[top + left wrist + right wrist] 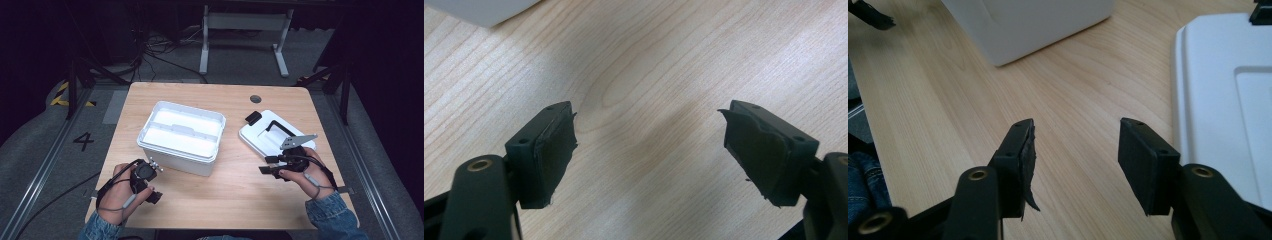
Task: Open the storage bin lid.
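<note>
Centrally, a white open-topped box (181,136) with an inner divider is sitting on the wooden table (235,192), while its flat white lid (272,137), bearing a black handle, is lying at the box's three o'clock. At seven o'clock from the box, the left gripper (649,150) is hovering over bare wood with jaws spread wide and gripping nothing. At the lid's six o'clock, the right gripper (1075,155) is likewise gaping empty, its right jaw just beside the lid's edge.

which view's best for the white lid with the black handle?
High view: the flat white plastic lid with the black handle shows whole, beside the right gripper. Right gripper view catches just its edge. Left gripper view looks at bare wood.
</note>
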`<state>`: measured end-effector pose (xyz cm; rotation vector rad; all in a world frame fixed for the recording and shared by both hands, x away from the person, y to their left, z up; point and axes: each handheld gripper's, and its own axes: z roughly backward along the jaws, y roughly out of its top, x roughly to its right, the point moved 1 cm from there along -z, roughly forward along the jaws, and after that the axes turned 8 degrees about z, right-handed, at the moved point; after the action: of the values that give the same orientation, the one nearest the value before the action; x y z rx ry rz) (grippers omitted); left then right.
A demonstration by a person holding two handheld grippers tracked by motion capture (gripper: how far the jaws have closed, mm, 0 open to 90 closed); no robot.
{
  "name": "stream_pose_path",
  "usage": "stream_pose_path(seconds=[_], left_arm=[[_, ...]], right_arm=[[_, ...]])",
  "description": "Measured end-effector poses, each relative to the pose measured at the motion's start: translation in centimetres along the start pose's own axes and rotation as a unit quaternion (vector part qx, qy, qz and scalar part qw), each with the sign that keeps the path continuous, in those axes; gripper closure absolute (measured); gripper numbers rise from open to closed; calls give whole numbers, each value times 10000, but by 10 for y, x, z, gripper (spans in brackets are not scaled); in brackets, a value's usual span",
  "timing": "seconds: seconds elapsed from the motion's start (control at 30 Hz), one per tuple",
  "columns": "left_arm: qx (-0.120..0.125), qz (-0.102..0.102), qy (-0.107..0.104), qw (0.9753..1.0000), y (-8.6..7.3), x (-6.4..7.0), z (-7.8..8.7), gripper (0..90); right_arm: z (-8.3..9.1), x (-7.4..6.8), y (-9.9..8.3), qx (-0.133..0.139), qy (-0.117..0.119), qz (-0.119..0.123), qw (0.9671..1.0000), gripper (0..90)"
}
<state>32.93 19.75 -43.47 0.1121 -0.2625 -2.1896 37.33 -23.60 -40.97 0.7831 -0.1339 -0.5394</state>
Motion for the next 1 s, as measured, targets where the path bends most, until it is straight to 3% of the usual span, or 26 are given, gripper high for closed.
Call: stream_pose_path(seconds=[0.63, 0.9, 1.0], left_arm=[[-132, -7, -86, 9999, 2, 1, -6, 215], [-126, -38, -103, 9999, 3, 2, -8, 214], [-112, -55, -99, 9999, 4, 2, -9, 215]], right_arm=[[-40, -3, -22, 23, -139, 93, 9999, 488], [-55, -11, -27, -39, -232, 326, 9992, 486], [-58, -14, -29, 120, -312, 425, 9985, 481]])
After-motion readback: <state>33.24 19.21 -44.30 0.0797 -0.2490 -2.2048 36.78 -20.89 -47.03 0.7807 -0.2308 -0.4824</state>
